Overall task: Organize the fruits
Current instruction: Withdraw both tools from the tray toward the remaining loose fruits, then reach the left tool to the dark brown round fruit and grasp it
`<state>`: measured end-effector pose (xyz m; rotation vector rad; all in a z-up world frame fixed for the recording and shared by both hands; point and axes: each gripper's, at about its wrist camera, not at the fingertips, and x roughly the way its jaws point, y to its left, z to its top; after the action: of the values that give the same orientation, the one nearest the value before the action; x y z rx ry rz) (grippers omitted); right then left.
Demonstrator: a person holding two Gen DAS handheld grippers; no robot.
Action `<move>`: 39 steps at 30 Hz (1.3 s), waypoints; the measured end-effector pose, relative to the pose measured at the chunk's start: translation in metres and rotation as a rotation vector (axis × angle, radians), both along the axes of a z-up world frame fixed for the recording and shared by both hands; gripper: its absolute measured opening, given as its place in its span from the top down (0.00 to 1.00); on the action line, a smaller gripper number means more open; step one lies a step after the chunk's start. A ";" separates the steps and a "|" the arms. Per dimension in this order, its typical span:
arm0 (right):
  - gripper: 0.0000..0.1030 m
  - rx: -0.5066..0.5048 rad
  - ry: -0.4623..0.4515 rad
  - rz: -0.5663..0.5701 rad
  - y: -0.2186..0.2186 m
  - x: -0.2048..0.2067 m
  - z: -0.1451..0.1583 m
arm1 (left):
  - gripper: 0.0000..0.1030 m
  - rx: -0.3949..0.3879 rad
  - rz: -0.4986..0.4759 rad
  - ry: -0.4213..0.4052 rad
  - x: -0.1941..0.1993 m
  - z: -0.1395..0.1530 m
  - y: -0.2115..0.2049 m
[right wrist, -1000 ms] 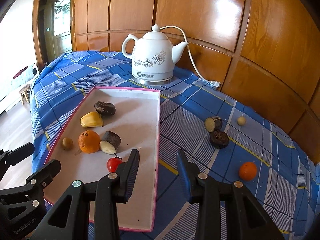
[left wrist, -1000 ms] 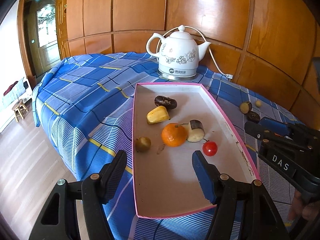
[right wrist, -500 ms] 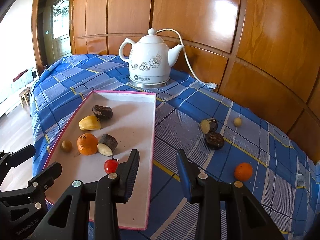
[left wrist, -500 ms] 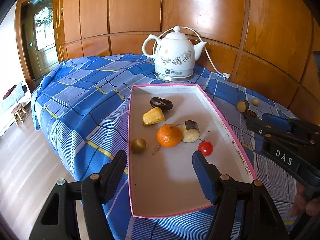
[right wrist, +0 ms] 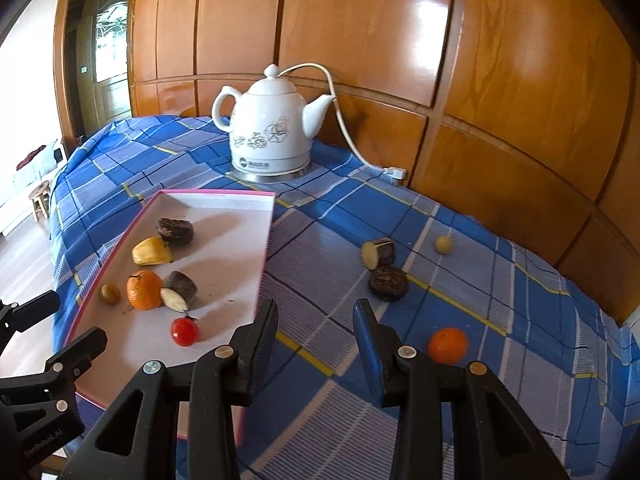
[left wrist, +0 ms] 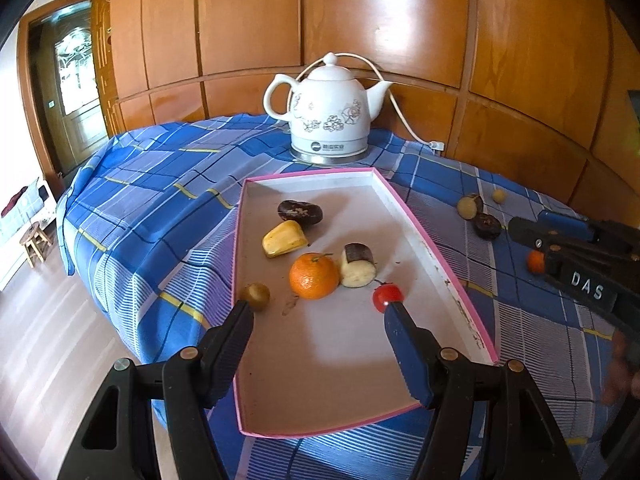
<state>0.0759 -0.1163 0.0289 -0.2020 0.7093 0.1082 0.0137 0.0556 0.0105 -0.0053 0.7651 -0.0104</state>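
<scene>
Left wrist view: right tool (left wrist: 576, 256) labelled "DAS".

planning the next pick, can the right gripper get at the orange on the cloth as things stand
Probably yes. The orange lies alone on the blue cloth just beside the right gripper, whose fingers are open and empty, with nothing between them and the fruit.

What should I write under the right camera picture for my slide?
Open right gripper hovers over the blue checked cloth, between the pink-rimmed tray of fruit and a loose orange.
</scene>
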 end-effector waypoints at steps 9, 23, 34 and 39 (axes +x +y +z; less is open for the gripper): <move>0.60 -0.042 0.058 -0.015 -0.053 0.009 0.007 | 0.33 0.022 -0.061 0.001 0.009 0.005 -0.024; 0.57 0.032 0.243 -0.292 -0.219 0.036 -0.024 | 0.33 0.028 -0.210 0.025 0.056 0.018 -0.086; 0.57 0.164 0.293 -0.303 -0.241 0.042 -0.032 | 0.34 -0.005 -0.286 0.125 0.105 0.006 -0.141; 0.57 0.183 0.299 -0.294 -0.240 0.042 -0.030 | 0.33 -0.023 -0.314 0.177 0.132 -0.007 -0.171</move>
<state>0.1183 -0.3561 -0.0014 0.0971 1.0133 -0.0800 0.1454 -0.1151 0.0037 0.0935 0.9365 -0.3206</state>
